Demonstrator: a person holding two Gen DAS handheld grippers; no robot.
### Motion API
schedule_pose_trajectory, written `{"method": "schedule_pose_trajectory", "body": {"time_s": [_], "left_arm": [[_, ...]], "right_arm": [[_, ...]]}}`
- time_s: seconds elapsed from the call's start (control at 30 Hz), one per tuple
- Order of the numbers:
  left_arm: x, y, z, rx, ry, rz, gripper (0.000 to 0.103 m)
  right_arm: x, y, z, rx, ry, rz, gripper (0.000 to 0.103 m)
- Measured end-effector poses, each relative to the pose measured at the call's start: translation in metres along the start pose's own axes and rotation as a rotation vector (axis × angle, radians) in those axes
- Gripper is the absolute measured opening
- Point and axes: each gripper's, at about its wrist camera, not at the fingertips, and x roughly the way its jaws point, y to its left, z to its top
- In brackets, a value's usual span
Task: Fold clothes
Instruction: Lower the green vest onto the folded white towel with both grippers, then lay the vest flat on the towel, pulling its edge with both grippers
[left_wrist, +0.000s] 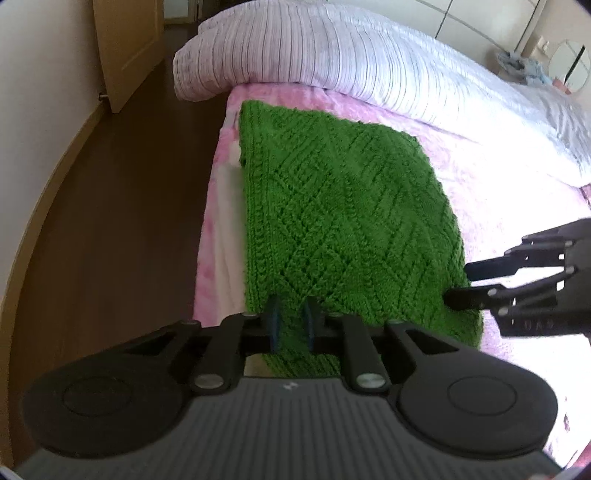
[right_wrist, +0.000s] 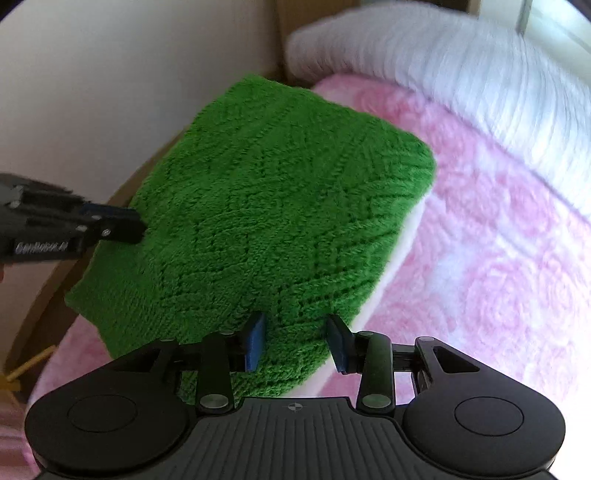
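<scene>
1. The green knitted sweater (left_wrist: 343, 218), worked in a diamond cable pattern, lies folded into a rough rectangle at the left edge of the bed, on a pink floral bedsheet (left_wrist: 491, 184).
2. The left gripper (left_wrist: 291, 325) is clamped on the sweater's near edge; green knit fills the narrow gap between its blue pads.
3. The right gripper (right_wrist: 295, 341) straddles the near right edge of the sweater with its jaws apart; knit lies between the blue pads, and neither visibly presses on it.
4. White lettering runs along the side of the left gripper in the right wrist view, and pale letters show on the right gripper in the left wrist view; both are too blurred to read.
5. A striped white duvet (left_wrist: 332, 48) is bunched at the far side of the bed.
6. Dark wooden floor (left_wrist: 122, 206) and a wooden door (left_wrist: 125, 44) lie to the left.
</scene>
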Motion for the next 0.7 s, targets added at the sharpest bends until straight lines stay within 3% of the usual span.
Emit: {"method": "schedule_pose_trajectory", "body": {"time_s": [0.03, 0.13, 0.23, 0.37, 0.5, 0.7], "left_arm": [[-0.006, -0.006, 0.006, 0.025, -0.010, 0.007, 0.011], [-0.014, -0.011, 0.027, 0.067, -0.055, 0.001, 0.011], [0.003, -0.011, 0.039, 0.085, -0.047, 0.002, 0.011], [0.037, -0.002, 0.032, 0.075, 0.028, 0.013, 0.012], [0.038, 0.013, 0.028, -0.016, 0.017, -0.015, 0.013], [0.038, 0.014, 0.028, -0.018, 0.011, -0.019, 0.013]], "right_arm": [[-0.006, -0.003, 0.005, 0.039, 0.019, -0.006, 0.038], [-0.028, -0.014, 0.019, 0.188, -0.035, -0.015, 0.038], [-0.026, -0.019, 0.028, 0.279, -0.064, -0.038, 0.038], [-0.006, -0.017, 0.030, 0.281, -0.011, -0.069, 0.038], [0.007, -0.014, 0.026, 0.256, 0.016, -0.083, 0.038], [0.014, -0.008, 0.029, 0.242, 0.024, -0.093, 0.038]]}}
